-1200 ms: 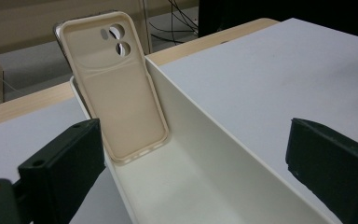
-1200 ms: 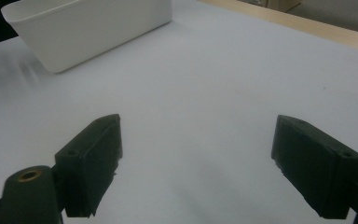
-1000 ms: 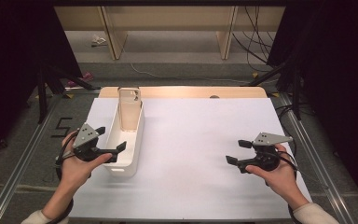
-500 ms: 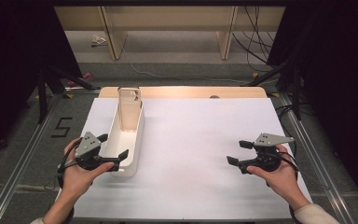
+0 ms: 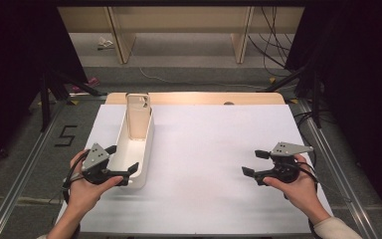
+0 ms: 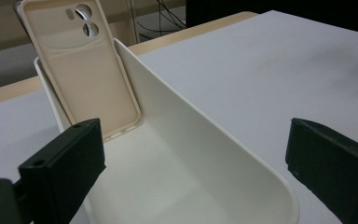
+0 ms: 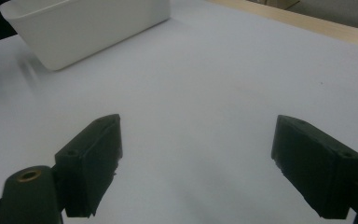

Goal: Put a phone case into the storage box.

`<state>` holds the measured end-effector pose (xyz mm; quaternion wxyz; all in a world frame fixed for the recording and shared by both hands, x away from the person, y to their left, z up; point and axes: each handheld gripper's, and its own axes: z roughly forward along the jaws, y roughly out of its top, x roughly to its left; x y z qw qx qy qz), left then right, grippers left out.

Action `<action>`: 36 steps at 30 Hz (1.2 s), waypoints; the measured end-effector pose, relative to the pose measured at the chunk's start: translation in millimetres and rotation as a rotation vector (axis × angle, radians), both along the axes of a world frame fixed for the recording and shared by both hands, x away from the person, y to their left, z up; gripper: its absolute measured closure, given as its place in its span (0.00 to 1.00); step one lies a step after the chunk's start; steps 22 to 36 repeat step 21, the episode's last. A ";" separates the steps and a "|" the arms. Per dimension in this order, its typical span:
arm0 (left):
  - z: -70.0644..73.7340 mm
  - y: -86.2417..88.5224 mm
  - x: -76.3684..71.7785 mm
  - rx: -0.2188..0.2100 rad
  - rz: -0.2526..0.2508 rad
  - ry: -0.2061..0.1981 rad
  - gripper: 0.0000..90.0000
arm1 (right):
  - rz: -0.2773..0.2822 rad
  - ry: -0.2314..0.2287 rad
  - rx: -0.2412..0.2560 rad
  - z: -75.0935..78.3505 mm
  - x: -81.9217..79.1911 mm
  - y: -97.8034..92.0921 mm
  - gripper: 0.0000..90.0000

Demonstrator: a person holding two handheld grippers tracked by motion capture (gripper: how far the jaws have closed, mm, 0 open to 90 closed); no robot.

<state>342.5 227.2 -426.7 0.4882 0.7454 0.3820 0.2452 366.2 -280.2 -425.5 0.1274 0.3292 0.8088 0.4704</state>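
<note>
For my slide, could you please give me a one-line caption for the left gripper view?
Open left gripper straddling the near end of a white tray, a beige phone case leaning at its far end.

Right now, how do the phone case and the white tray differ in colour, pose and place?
The phone case is beige, while the tray is white. The case stands tilted, leaning against the tray's far end; the tray lies flat on the table. The case sits inside the tray and rises above its rim; the tray rests on the table between the open jaws of the left gripper. Both look like smooth plastic, and neither is gripped.
</note>
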 end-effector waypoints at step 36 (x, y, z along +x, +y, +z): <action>0.5 -2.4 -1.9 -0.024 -0.006 -0.001 0.04 | -0.002 0.002 0.004 -0.6 0.4 -2.2 0.19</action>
